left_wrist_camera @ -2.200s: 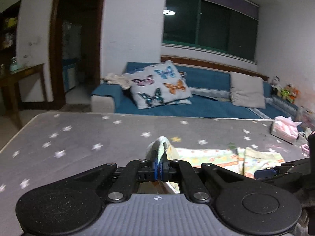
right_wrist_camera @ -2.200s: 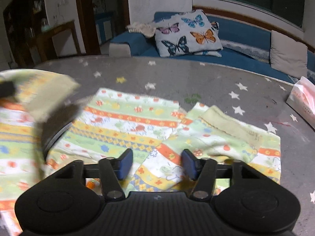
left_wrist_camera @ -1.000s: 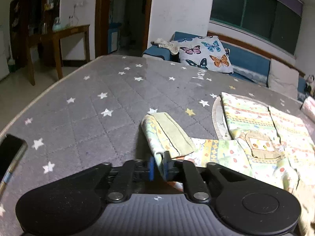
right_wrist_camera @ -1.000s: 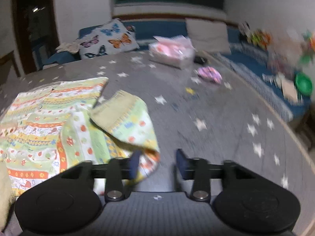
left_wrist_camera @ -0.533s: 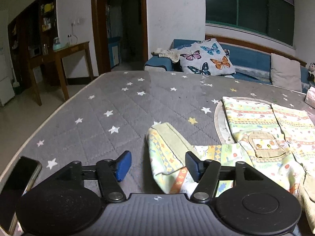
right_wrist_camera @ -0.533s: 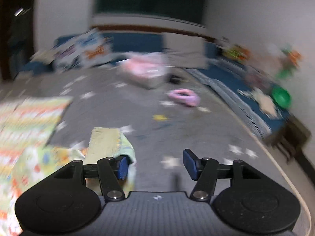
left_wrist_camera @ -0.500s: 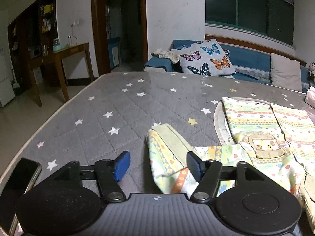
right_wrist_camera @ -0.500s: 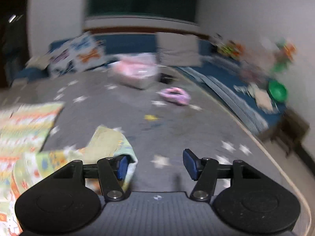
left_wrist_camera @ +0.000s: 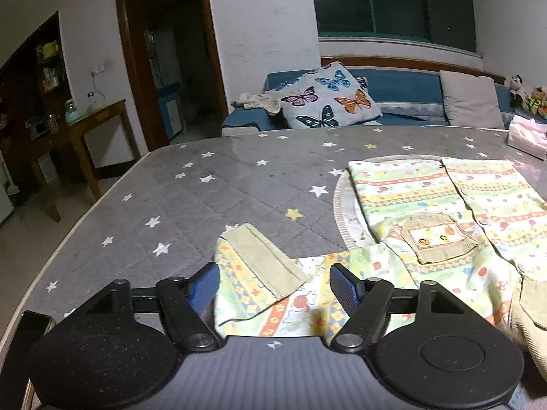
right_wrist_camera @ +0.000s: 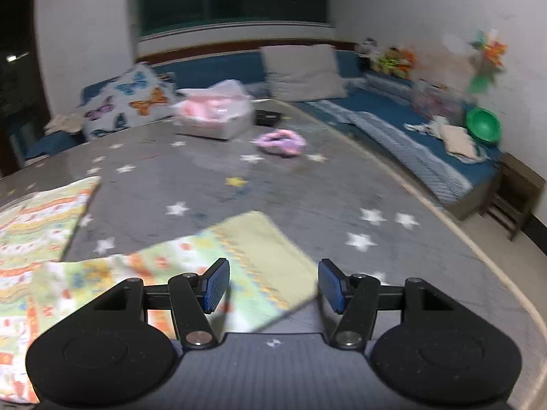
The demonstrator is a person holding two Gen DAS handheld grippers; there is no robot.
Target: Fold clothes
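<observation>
**A:** Status check, where is the garment [left_wrist_camera: 410, 205] sitting and what are your fingers doing?

**B:** Garment is lying spread on the grey star-print mattress [left_wrist_camera: 205, 198], pocket [left_wrist_camera: 439, 239] facing up. My left gripper [left_wrist_camera: 274, 282] is hovering with its fingers spread wide, gripping nothing. One sleeve [left_wrist_camera: 259, 273] with the plain yellowish cuff is lying right between and just ahead of them.

**A:** And the right one?

**B:** My right gripper [right_wrist_camera: 273, 285] is also gaping open, holding nothing. The other sleeve [right_wrist_camera: 239, 259] is lying flat on the mattress, its cuff end showing between the fingers. That view is blurring a bit, so I can't tell if the pads are touching cloth. Farther off, a pink tissue pack [right_wrist_camera: 215, 112] and a purple bundle [right_wrist_camera: 282, 141] are sitting on the mattress.
</observation>
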